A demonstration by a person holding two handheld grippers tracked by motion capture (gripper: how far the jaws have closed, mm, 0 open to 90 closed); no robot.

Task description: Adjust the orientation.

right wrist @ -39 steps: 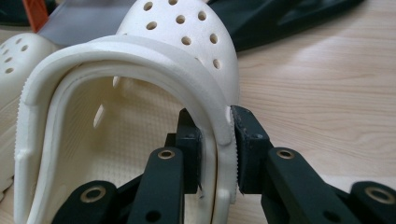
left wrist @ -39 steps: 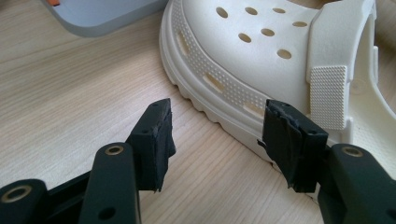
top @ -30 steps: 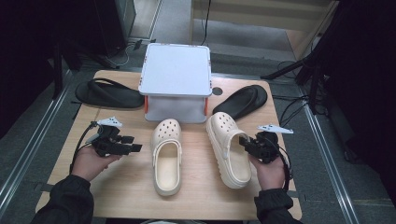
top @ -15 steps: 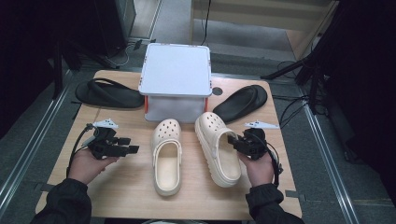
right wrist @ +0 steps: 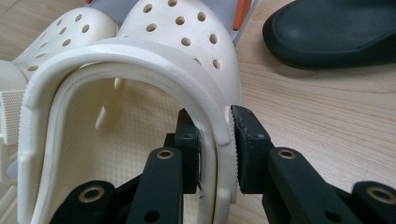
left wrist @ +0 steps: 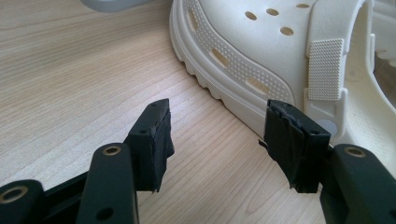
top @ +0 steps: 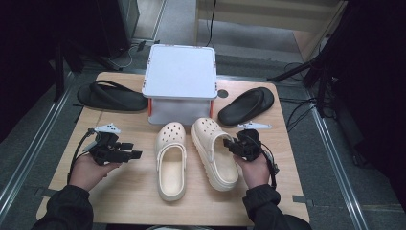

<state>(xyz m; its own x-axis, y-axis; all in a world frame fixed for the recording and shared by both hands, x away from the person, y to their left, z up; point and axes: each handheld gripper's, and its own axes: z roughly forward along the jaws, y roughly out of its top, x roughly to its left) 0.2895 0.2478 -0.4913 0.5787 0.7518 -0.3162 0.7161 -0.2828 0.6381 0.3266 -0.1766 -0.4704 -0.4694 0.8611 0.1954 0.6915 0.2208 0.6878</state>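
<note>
The right gripper (right wrist: 215,140) clamps the right clog's (top: 213,151) outer wall, its long axis running toward the box (top: 181,72), while the open, empty left gripper (left wrist: 217,140) faces the left clog (top: 171,160).

From my station, the high view shows a brightly and evenly lit table (top: 124,201) against near-black, underexposed surroundings; shadows are soft. Both gripper views are sharp nearby and soften slightly toward the upper edges.
</note>
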